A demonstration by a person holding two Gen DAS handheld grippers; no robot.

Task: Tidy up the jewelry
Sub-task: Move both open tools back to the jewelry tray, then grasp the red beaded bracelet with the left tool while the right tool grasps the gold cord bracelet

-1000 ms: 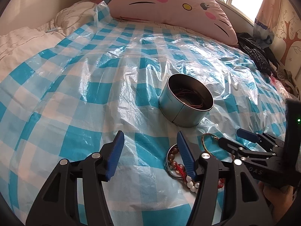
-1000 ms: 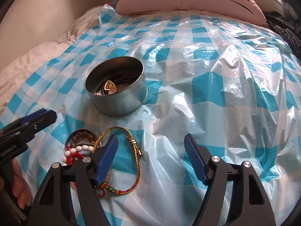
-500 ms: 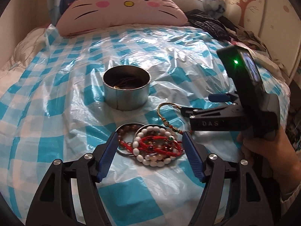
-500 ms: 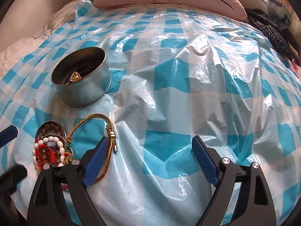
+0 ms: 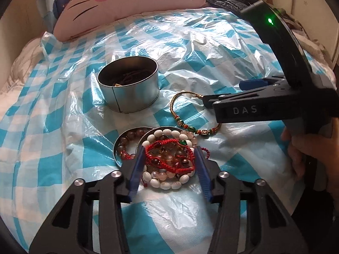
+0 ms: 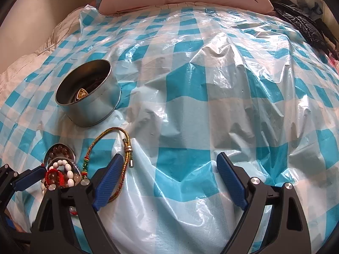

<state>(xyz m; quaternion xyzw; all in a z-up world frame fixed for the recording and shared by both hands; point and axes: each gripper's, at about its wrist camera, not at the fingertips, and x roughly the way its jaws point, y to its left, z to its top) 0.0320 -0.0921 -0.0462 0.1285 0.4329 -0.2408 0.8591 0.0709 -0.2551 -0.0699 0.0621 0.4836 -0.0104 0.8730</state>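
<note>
A few pieces are already lying inside the round metal tin (image 5: 127, 84) on the checked plastic sheet (image 6: 211, 84), a gold-coloured pendant (image 6: 82, 94) and some dark cords among them, so the sorting looks partly done, but most of it is waiting outside. Near the tin, a tangle of bracelets (image 5: 169, 158), white beads, reddish beads and red cord, is sitting heaped over two shallow metal lids (image 5: 118, 146), and to its right the woven gold bracelet (image 5: 190, 114) with coloured beads is lying flat on the sheet, apart from the tin. The left gripper (image 5: 169, 169) is straddling the heap, its blue fingers (image 5: 135, 169) partly spread on either side of the beads and appearing to touch the pile's edges, not yet pinching anything. The right gripper (image 6: 169, 182) is standing wide apart over bare sheet, holding nothing, with its left finger lying across the woven bracelet's loop; whether it is actually touching the cord is hard to tell. By the look of things, the whole heap and the woven bracelet are left to be moved into the tin.
</note>
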